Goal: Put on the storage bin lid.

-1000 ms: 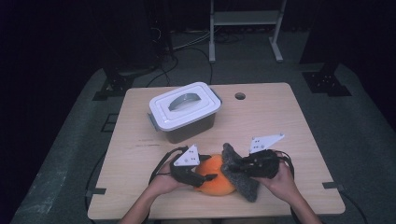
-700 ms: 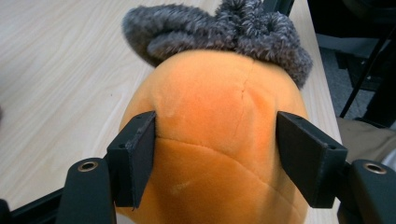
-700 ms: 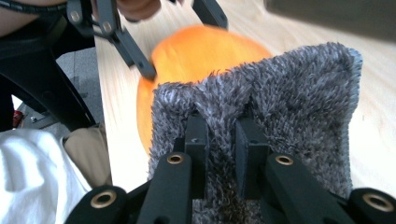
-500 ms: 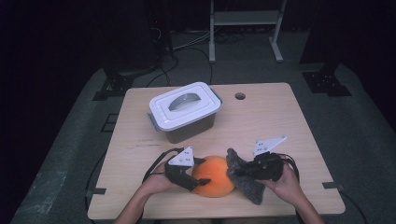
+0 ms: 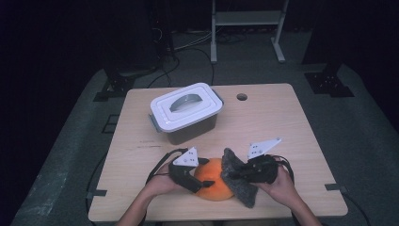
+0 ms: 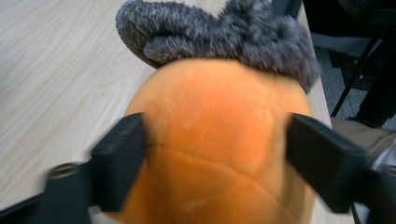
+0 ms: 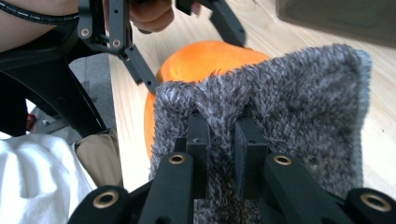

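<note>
An orange plush ball [image 5: 214, 187] lies near the table's front edge. My left gripper [image 5: 206, 178] is shut on it, one jaw pressed against each side, as the left gripper view [image 6: 215, 149] shows on the ball [image 6: 212, 116]. A grey fuzzy cloth [image 5: 239, 182] leans against the ball's right side and drapes over it [image 6: 210, 28]. My right gripper [image 5: 231, 175] is shut on the cloth's upper edge. In the right gripper view [image 7: 219, 128] the cloth [image 7: 299, 107] bunches between the jaws, with the ball [image 7: 205, 63] behind it.
A grey storage box with a white handled lid [image 5: 186, 113] stands at the table's back left. The wooden table [image 5: 273, 122] has a small round hole [image 5: 242, 97] near its far edge. Black cables and stand legs lie on the floor beyond.
The left gripper shifted slightly left and toward the front edge with the ball. The right gripper drew the cloth a little left, closer against the ball.
</note>
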Tool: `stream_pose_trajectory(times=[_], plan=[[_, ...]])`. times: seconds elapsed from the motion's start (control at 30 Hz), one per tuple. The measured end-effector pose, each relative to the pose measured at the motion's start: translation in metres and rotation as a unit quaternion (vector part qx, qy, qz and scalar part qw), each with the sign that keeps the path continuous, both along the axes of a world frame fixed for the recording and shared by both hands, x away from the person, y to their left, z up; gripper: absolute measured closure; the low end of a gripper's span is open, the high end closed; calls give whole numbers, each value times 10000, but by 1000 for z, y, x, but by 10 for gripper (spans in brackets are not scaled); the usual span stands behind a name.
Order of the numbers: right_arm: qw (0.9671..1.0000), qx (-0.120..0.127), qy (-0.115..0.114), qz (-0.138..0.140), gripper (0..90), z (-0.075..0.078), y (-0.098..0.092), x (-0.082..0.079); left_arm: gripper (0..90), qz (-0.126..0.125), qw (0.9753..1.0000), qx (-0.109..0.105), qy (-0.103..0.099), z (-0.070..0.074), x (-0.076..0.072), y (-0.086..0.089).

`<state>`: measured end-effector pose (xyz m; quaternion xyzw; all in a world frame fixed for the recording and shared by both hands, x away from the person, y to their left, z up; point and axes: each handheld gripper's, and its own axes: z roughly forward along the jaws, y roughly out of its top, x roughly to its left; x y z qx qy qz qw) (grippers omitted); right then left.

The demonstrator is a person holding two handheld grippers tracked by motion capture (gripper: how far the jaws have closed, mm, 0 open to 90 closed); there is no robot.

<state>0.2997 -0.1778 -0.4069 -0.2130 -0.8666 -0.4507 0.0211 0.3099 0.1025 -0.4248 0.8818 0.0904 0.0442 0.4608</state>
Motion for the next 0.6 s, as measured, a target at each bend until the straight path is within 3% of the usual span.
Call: stream_pose_trajectory(times=[0.07, 0.2, 0.27, 0.4, 0.47, 0.6], plan=[[10000, -26, 73, -50, 781, -4, -6, 3, 302, 5, 10000, -1, 40, 0, 1, 4], [9984, -200, 388, -347, 782, -15, -25, 12, 303, -36, 9999, 8, 116, -1, 2, 9], [9984, -186, 407, -359, 783, -15, -26, 12, 302, -82, 9999, 65, 111, 1, 1, 9], [9993, 171, 204, -257, 781, -1, -18, 8, 291, -145, 9998, 61, 135, 2, 0, 9], [9993, 198, 198, -230, 780, 0, -15, 8, 282, -121, 9998, 44, 150, 2, 1, 9], [9997, 114, 170, -117, 780, -2, -5, 5, 146, 40, 9999, -5, 163, 1, 3, 3]])
